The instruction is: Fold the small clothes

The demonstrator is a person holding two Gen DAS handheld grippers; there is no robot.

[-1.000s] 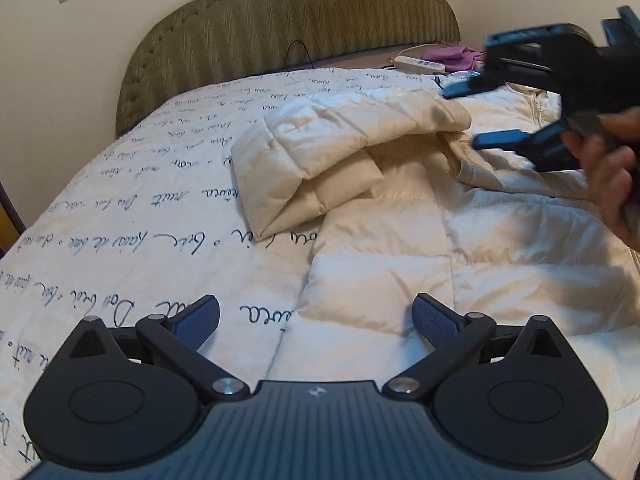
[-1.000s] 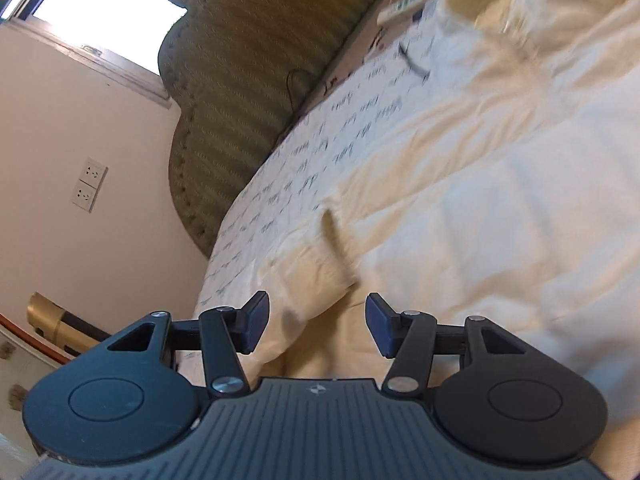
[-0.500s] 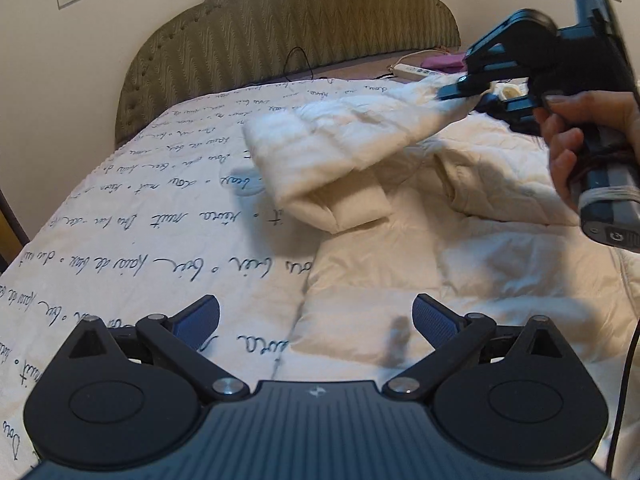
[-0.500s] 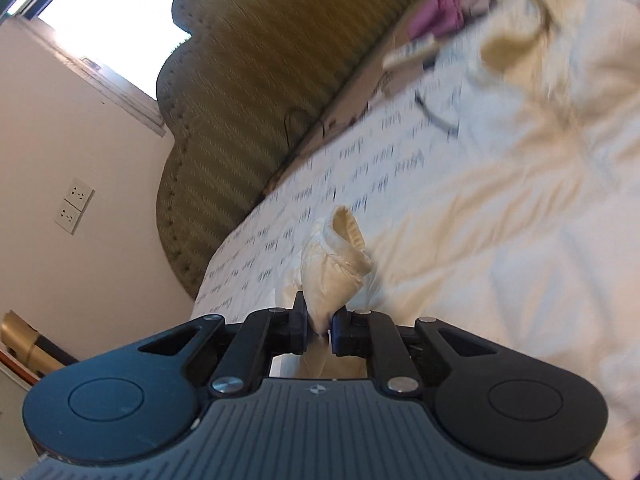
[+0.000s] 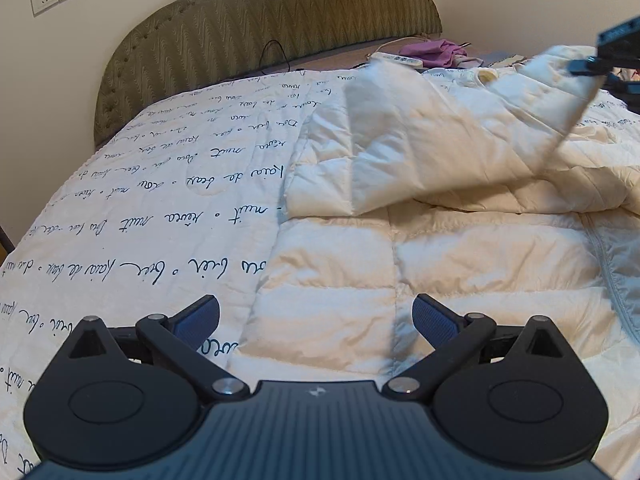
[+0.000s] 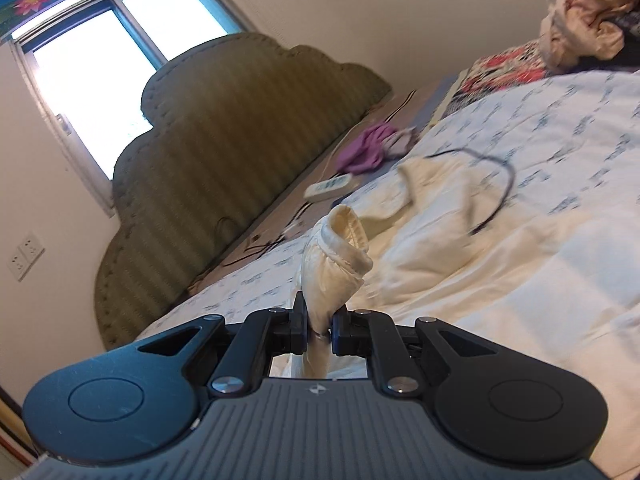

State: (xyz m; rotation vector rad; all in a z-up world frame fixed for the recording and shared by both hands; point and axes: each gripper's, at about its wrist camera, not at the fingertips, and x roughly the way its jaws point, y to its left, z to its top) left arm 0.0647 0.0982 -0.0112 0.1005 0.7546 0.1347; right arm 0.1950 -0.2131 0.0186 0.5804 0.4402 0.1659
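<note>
Sleeve [image 6: 340, 248] lifted rightward, pinched in right tongs [image 6: 320, 326], seemingly clear of left tongs [image 5: 316, 318]

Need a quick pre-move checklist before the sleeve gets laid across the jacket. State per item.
1. Right gripper shut on the sleeve near its cuff: ok.
2. Sleeve lifted off the jacket body: ok, it hangs in a span in the left wrist view.
3. Left gripper open and empty, over the jacket hem: ok.
4. Jacket body lying flat: not ok, the upper part is rumpled.
5. Landing area free: cannot tell, a black cable lies near the collar.
6. Other sleeve's position: cannot tell, not clearly in view.
</note>
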